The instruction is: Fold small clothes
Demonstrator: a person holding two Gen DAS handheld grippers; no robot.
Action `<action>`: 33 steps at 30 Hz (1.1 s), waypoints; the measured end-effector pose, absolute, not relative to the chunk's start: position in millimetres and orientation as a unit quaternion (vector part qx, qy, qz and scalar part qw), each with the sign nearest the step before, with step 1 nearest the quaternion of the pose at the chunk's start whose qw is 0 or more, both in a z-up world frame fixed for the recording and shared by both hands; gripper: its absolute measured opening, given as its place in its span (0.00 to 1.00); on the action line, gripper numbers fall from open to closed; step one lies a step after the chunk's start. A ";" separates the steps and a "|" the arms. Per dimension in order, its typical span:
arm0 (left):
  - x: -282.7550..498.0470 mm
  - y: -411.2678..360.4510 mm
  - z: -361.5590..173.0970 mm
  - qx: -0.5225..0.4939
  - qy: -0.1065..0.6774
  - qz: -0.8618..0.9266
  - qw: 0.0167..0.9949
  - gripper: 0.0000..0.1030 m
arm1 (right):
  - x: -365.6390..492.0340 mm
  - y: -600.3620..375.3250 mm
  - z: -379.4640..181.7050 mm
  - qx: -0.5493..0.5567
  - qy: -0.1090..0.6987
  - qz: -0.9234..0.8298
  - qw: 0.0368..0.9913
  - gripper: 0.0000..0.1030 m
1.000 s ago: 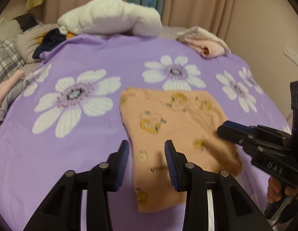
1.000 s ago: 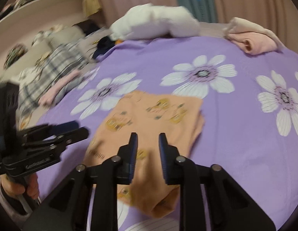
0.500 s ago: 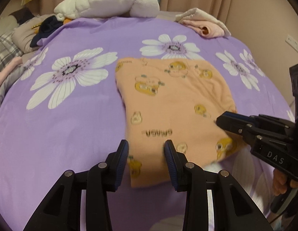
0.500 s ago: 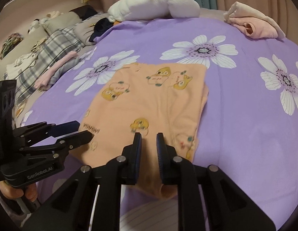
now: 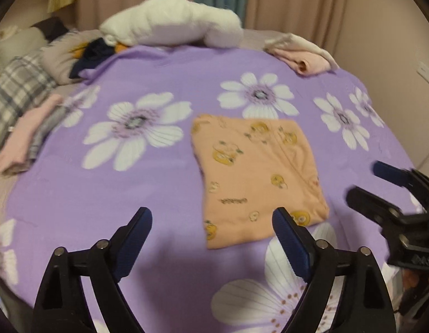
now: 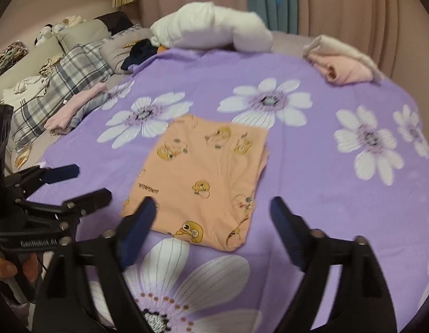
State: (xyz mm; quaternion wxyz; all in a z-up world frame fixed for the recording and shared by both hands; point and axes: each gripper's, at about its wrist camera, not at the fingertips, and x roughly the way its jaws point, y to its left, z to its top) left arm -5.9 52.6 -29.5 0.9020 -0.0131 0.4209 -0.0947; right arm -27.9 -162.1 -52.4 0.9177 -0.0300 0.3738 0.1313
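Your left gripper (image 5: 211,219) and right gripper (image 6: 213,208) hung above the near edge of the orange garment (image 5: 256,177), each with its jaws spread wide and holding nothing; both pairs had just been opening, and no cloth remained between them. The garment, printed with small yellow cartoon figures, lay as a flat, roughly square packet on the purple flowered bedspread (image 5: 164,183), a little nearer your right gripper, well apart from the white bundle (image 5: 172,27) at the far side of the bed and from the pink folded clothes (image 5: 306,61) at its far right corner.

You appeared to have set down a finished fold, and the risks sat in what followed. The right-hand edge of the packet showed stacked layers slightly out of line (image 6: 263,152); had you pinched only the top layer for another fold or a carry, the lower layers could have slid out and the packet could have opened. The soft bedspread gave no firm backing, so a jaw pushed under the garment might have gathered the purple fabric with it and dragged both. With your two grippers close together over the same edge, a careless swing could have knocked one against the other or brushed the corner nearest you (image 6: 236,241) and rolled it back. The frames were blurred, so finer creases could not be judged.
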 end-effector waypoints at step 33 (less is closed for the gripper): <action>-37.8 60.1 15.4 -0.001 0.445 -0.040 0.895 0.98 | -61.0 -148.8 -10.1 -0.037 0.392 0.111 0.912 1.00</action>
